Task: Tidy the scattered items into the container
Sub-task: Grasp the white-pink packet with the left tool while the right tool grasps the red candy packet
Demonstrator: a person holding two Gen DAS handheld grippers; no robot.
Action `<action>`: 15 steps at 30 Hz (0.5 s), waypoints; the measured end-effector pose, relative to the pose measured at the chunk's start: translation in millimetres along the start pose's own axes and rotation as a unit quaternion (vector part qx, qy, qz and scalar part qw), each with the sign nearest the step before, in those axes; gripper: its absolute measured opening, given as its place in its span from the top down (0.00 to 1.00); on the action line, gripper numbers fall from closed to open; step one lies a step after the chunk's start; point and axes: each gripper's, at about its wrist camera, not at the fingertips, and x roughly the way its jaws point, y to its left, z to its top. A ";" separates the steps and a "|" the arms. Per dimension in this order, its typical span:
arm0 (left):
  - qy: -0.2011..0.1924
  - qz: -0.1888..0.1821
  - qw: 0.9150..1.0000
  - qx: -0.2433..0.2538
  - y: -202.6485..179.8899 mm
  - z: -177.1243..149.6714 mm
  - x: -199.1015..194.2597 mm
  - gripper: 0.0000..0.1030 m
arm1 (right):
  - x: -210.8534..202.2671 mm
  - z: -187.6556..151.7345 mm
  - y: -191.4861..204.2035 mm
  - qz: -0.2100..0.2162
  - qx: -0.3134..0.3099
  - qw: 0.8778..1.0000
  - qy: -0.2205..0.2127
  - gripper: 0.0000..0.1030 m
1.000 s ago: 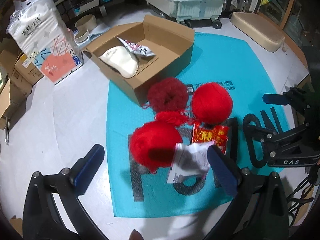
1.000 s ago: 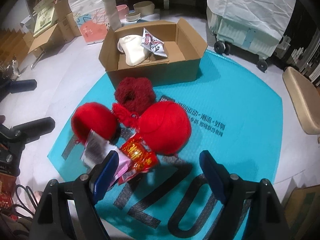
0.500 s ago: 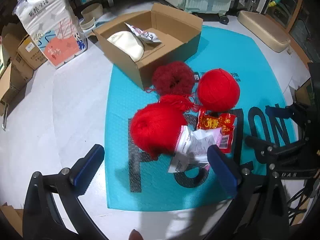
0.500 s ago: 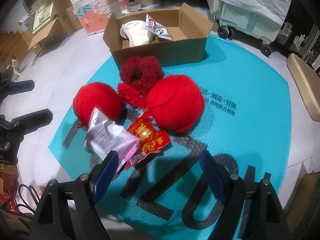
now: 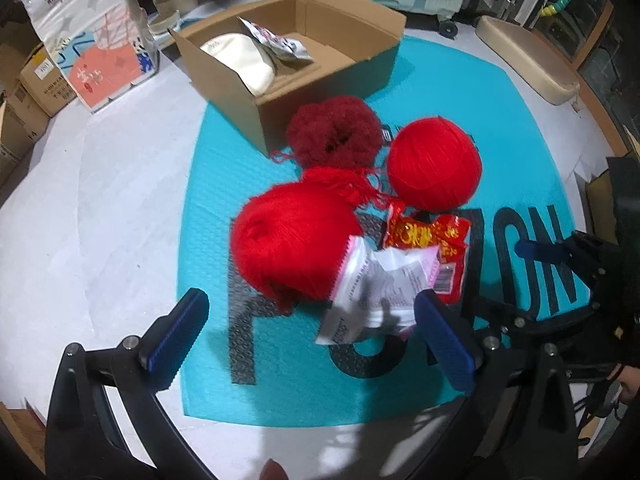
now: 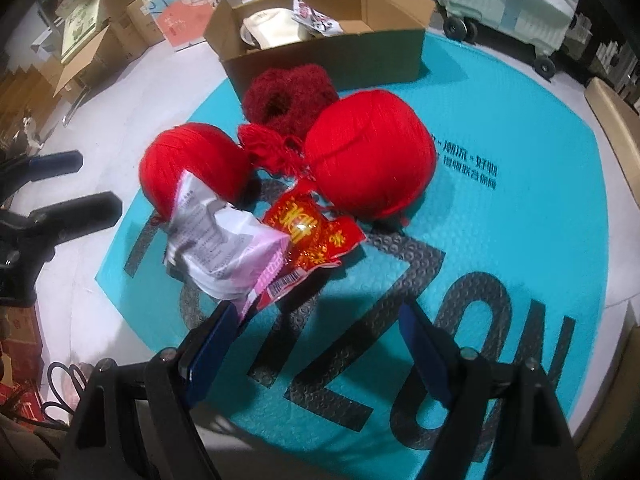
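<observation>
Everything left to tidy sits bunched on the teal mat (image 5: 460, 92), just in front of the open cardboard box (image 5: 344, 60), which already holds a cream pouch (image 5: 240, 56) and a small printed packet (image 5: 280, 42). Nearest the box is a dark red fuzzy yarn ring (image 5: 334, 132); beside it on the right lies a tight red yarn ball (image 5: 434, 162), and farther from the box a looser, fluffier red ball (image 5: 292, 248), with a tangle of loose red strands (image 5: 344, 186) between them. Farthest from the box lie a crinkled white-and-pink packet (image 5: 376, 284), leaning on the fluffy ball, and a shiny red snack packet (image 5: 428, 236) touching it. The left gripper (image 5: 308, 328) hangs with its blue fingers wide apart and nothing between them; the fluffy ball and the white packet lie just ahead of its opening. The right gripper (image 6: 320, 344) is spread wide too, empty, its left finger close to the white packet's pink edge and the red packet just ahead. I'd judge all of it light. The yarn looks soft and squashy, best squeezed across the middle, though the loose strands may drag a neighbour along. The packets look thin and slippery, so pinching a crimped edge seems safest.
</observation>
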 end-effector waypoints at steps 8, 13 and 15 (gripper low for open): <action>0.022 -0.034 0.999 -0.003 -14.9 -13.4 20.3 0.00 | 17.6 0.9 -16.2 0.017 0.040 0.999 -0.002 0.19; 0.025 -0.059 0.998 -0.007 -21.0 -17.5 28.8 0.00 | 26.9 5.6 -21.2 0.035 0.060 0.998 -0.001 0.19; 0.023 -0.067 0.997 -0.012 -22.1 -18.7 32.7 0.00 | 30.9 8.2 -21.7 0.034 0.061 0.998 0.000 0.19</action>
